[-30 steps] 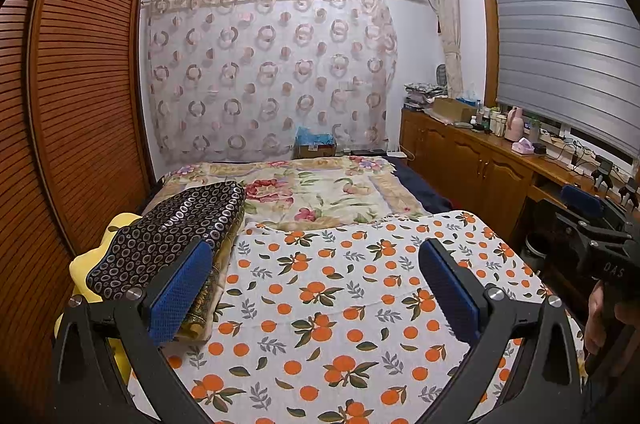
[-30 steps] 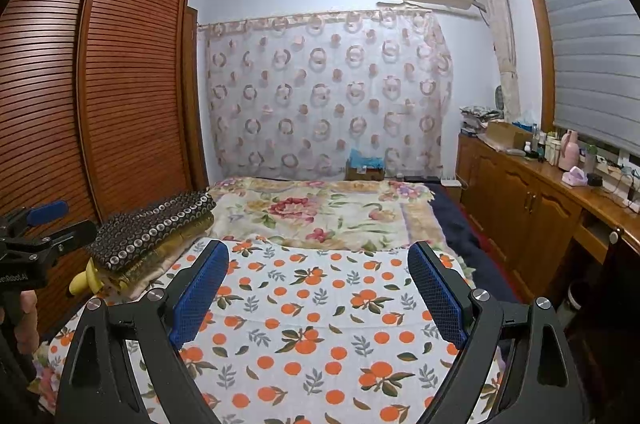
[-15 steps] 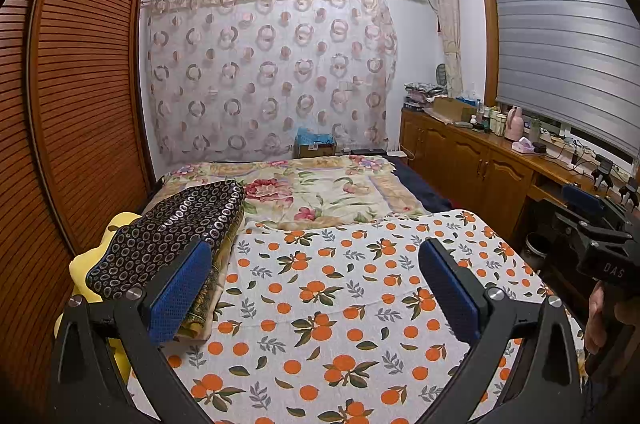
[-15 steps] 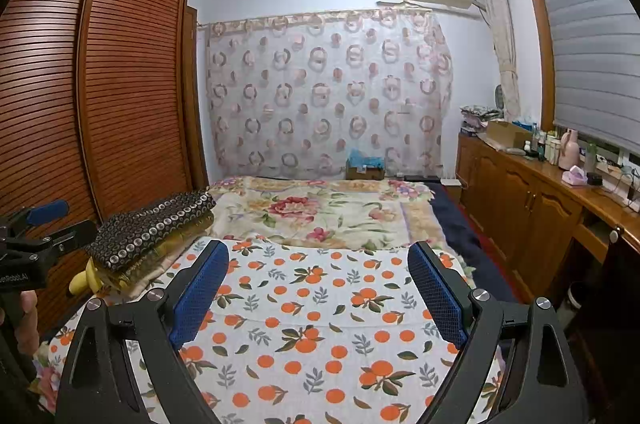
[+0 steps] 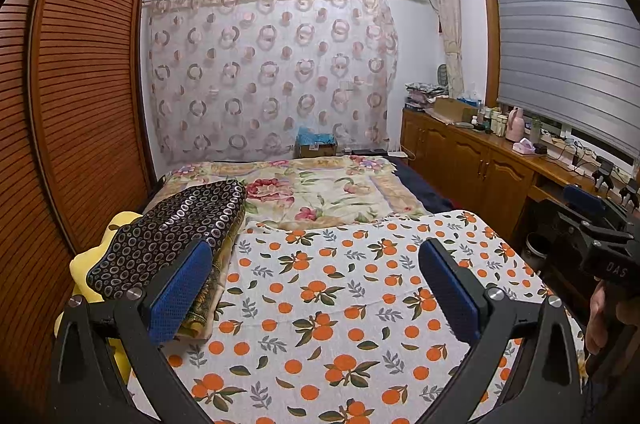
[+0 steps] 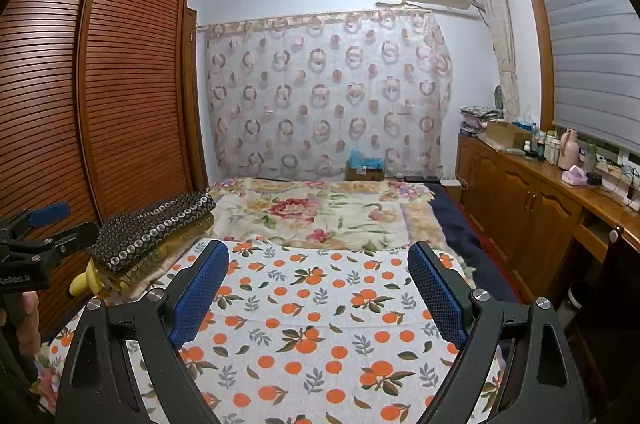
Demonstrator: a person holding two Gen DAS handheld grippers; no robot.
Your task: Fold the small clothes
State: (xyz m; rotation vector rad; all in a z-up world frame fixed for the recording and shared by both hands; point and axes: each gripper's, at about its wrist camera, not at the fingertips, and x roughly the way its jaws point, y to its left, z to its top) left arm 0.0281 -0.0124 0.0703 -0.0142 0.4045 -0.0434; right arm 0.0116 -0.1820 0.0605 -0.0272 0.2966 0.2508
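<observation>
Both grippers, left gripper [image 5: 316, 288] and right gripper [image 6: 318, 292], stay spread wide and empty, unmoved since earlier, over the smooth orange-print sheet [image 5: 332, 304]. Farther left, folded dark ring-patterned cloth [image 5: 172, 232] tops a stack; beyond lies a floral blanket [image 5: 320, 192].

We see even, soft indoor light from above the bed [image 5: 320, 304]; shadows on it are faint. Both views are sharp, without motion blur. Fisheye distortion bows the wardrobe [image 6: 100, 104] beside the bed, and dark vignetting fills the corners.
</observation>
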